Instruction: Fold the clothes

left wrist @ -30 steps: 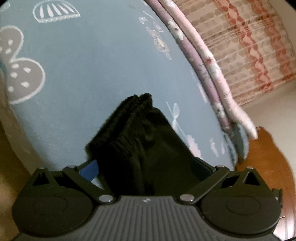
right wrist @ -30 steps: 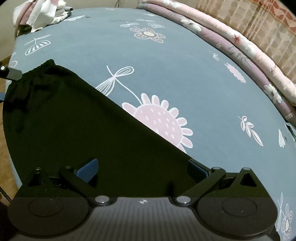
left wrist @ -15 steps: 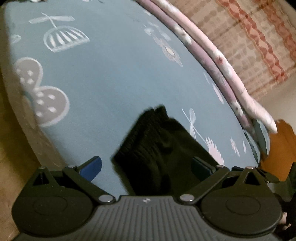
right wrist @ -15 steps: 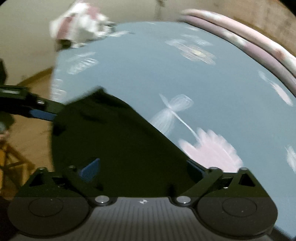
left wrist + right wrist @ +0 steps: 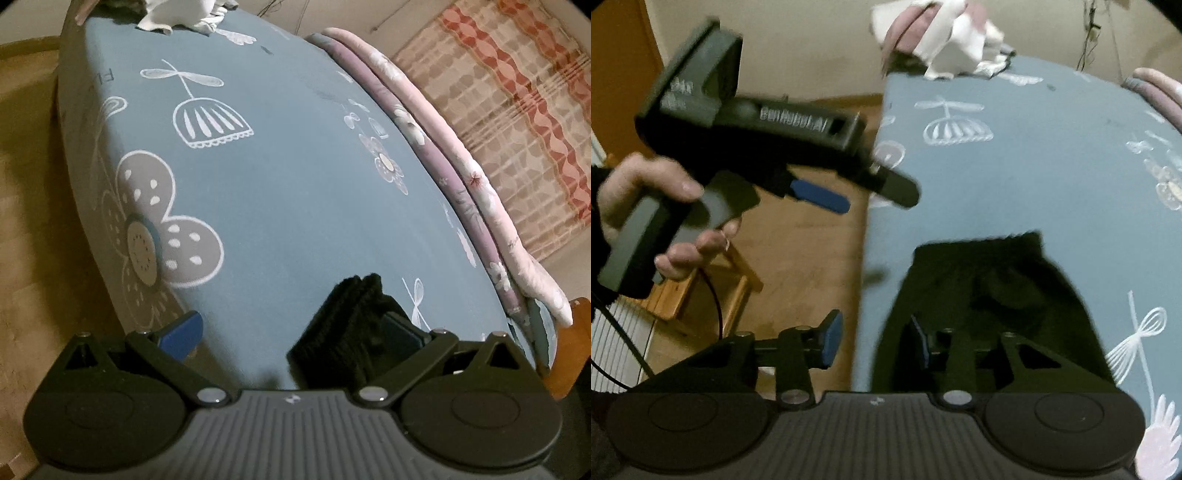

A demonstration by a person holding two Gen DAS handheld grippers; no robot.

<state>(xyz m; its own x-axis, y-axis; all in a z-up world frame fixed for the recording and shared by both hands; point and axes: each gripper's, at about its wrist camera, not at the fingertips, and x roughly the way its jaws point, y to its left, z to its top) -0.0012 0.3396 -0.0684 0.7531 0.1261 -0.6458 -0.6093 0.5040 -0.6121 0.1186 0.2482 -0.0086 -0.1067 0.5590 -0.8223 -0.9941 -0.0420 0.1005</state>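
Right gripper (image 5: 875,341): blue pads roughly half apart, a clear gap between them. Near pad over the bed's side, far pad in front of the near-left border of the black knit garment with a ribbed elastic band (image 5: 990,291). No cloth seen pinched; judged empty.

Left gripper (image 5: 291,332): fingers spread wide, nothing between them. Right-hand finger just beside the ribbed end of the garment (image 5: 343,325), cloth outside the grip. In the right wrist view, seen lifted in the person's hand (image 5: 646,206), out over the bed's edge, apart from the cloth.

Garment: a compact dark bundle, flat on the blue cotton bedsheet printed with white flowers (image 5: 295,184), close to the sheet's near edge. Long axis running straight away from the right gripper; ahead and to the right of the left one. Right gripper judged nearer and better lined up along that axis; left would need to swing rightward.

Stage: fits both a fold still to be doubled over and a finished one just set down. Not settled.

Beyond: heap of white and pink clothes at the bed's far corner (image 5: 942,37); rolled pink and lilac floral quilt along the far side (image 5: 461,177).
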